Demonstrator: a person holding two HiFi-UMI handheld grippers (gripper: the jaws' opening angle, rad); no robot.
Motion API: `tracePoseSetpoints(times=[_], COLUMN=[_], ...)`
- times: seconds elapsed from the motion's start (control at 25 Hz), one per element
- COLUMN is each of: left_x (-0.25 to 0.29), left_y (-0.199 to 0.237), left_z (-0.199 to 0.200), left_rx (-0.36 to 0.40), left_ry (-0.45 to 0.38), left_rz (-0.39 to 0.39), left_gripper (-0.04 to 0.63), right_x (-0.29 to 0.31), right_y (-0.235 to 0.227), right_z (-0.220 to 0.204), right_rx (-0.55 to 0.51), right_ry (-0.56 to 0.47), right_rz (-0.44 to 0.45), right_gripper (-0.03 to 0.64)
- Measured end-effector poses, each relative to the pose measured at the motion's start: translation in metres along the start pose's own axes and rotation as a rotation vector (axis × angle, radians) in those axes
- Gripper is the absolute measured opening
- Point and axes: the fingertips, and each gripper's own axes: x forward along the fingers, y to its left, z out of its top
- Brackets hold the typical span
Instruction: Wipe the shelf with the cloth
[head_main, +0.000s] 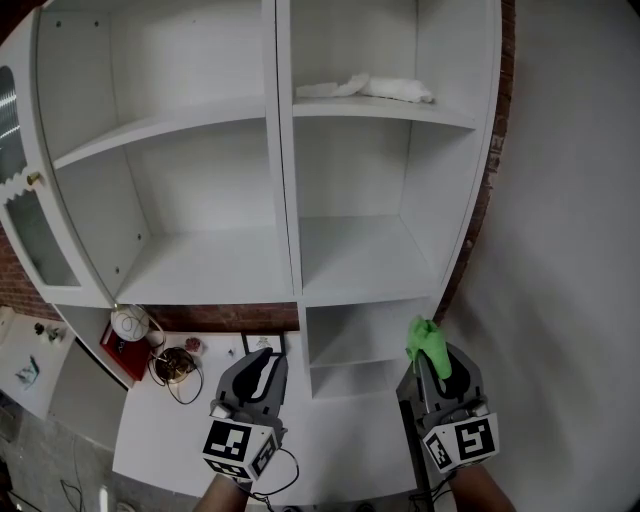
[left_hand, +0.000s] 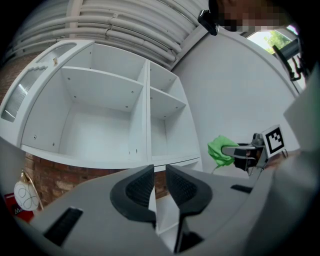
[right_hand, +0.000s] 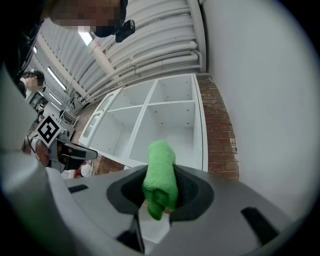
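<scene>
**Near field.** 2 hand-held grippers are seen at the lower edge of the head view. The right gripper (head_main: 436, 360) is clamped on a green cloth (head_main: 424, 339). In the right gripper view the folded cloth (right_hand: 161, 176) is pinched between the 2 fingers (right_hand: 192, 192). Its rolled end protrudes beyond the fingertips and a short tail hangs below them. The left gripper (head_main: 263, 362) is held level with the right one and well apart from it. In the left gripper view its fingers (left_hand: 186, 189) are set nearly together, a narrow slit is left between them, and nothing is gripped.

**Middle field.** Below and left of the left gripper, a white table (head_main: 160, 430) is seen, on which a round white object (head_main: 130, 323) and a coil of cable (head_main: 178, 368) are placed.

**Far field.** A white shelf unit (head_main: 285, 200) is stood against a brick wall (head_main: 225, 318), with a glazed door (head_main: 28, 225) swung open at its left. The unit is divided into 2 columns by an upright. The green cloth is held in front of the lower right compartment, apart from every shelf board. On the upper right shelf a crumpled white rag (head_main: 372, 88) is laid.
</scene>
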Motion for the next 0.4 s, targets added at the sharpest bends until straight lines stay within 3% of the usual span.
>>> tracePoseSetpoints(times=[0.4], left_x=[0.0022], left_y=[-0.0049], left_z=[-0.0019], left_rx=[-0.004], left_ry=[0.011], left_rz=[0.008], left_gripper=[0.072], right_x=[0.0003], right_y=[-0.0038], right_z=[-0.004], right_rx=[0.017], right_ry=[0.0], right_rz=[0.011], right_gripper=[0.106])
